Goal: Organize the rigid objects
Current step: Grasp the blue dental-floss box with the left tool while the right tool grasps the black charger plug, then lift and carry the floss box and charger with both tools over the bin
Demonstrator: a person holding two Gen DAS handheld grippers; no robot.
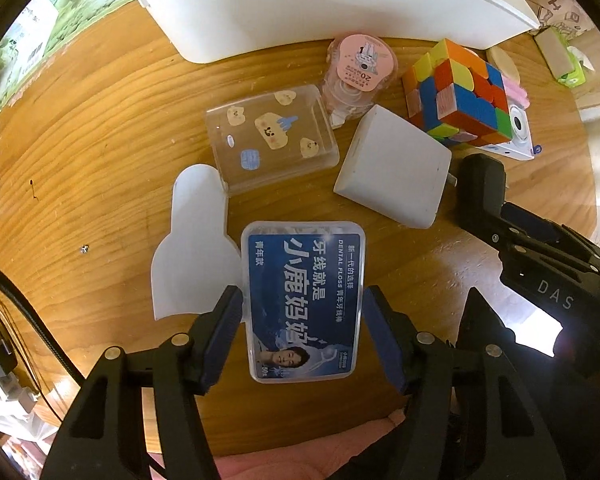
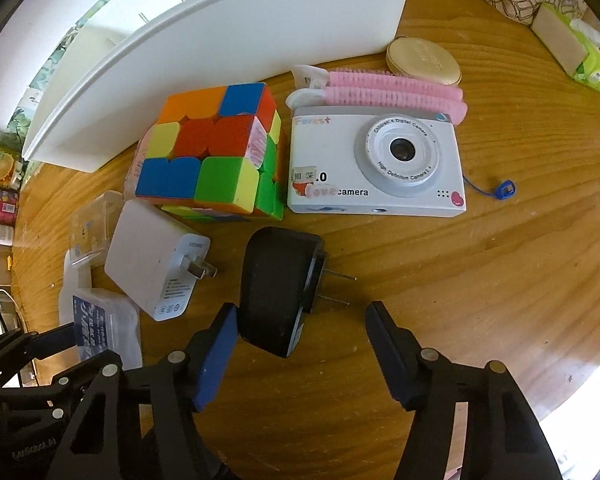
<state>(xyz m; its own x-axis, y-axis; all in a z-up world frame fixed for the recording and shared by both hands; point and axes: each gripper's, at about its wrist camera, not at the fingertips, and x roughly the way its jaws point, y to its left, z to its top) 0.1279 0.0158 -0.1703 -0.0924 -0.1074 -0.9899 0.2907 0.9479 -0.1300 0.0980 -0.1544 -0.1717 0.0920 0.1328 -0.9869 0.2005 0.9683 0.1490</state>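
Left wrist view: left tongs straddle dental floss box near centre of worktop, pads at its long edges, seemingly just touching; firm clamp unconfirmed. Box light, stiff, slick plastic; hold across narrow width, mid-length

Right wrist view: right tongs released; left pad touches black charger, right pad well clear. Charger dense, rigid, smooth; grip flat sides, avoid prongs pointing right. White bin far
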